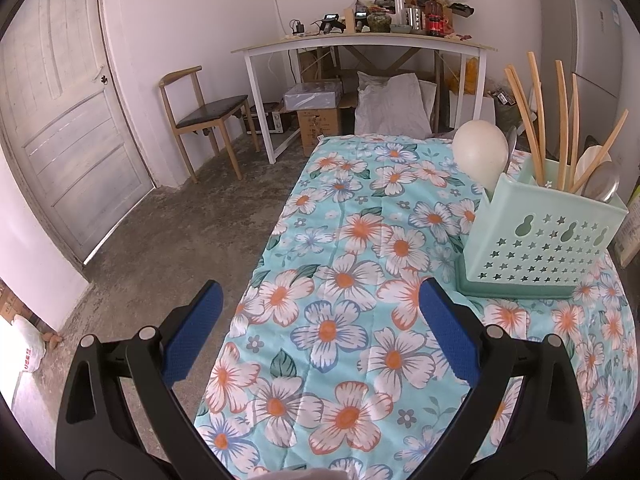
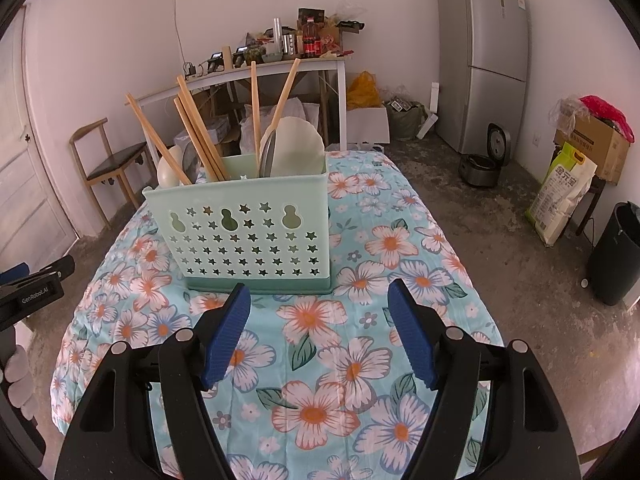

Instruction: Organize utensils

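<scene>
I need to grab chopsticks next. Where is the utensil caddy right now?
The green utensil caddy stands on the floral tablecloth, straight ahead of the right gripper; in the left wrist view it sits at right.

Holder (image 2: 248, 236): matt mint plastic, star-perforated. Chopsticks (image 2: 200, 136): pale wood, possibly bamboo. Cloth (image 2: 360, 320): printed floral fabric. Floor (image 2: 500, 200): rough concrete.

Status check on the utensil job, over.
Left claw open, empty. Right claw open, empty. Chopsticks and spoons upright in green utensil holder. Nothing loose on floral tablecloth.
</scene>
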The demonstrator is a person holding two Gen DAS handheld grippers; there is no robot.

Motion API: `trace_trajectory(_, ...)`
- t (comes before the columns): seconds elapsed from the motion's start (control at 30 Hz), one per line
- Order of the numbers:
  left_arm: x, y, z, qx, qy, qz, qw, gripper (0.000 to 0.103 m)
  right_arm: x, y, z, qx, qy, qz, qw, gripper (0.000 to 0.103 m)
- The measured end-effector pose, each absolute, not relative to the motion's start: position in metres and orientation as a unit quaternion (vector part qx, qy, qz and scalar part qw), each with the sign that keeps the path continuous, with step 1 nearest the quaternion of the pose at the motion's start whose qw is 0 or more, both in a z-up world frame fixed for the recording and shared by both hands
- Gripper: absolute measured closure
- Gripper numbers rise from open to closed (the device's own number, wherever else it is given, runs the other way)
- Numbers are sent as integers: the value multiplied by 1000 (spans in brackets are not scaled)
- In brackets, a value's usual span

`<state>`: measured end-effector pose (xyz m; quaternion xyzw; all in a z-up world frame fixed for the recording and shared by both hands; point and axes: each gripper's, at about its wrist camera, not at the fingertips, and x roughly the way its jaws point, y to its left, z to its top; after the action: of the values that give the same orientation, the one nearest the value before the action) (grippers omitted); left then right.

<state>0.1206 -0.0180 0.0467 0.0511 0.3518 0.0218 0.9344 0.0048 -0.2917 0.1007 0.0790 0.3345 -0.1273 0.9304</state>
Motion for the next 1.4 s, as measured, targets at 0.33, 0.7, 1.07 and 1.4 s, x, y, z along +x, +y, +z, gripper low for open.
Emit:
trace_trajectory(0.33, 121, -18, 47, 51, 352, 22, 934, 8, 5, -291, 101, 79, 335, -127, 930, 34)
trace_trajectory(0.7, 121, -18, 48, 51, 352, 22, 934, 8, 5, -291, 101, 78, 334, -127, 931, 34)
trace_trajectory(1.07, 121, -18, 48, 51, 352, 22, 934, 8, 4, -291, 106, 77, 330, -129, 932, 34)
trace_trajectory(1.4, 121, -18, 48, 51, 354, 21, 934, 8, 4, -290, 106, 76, 330, -129, 932, 34)
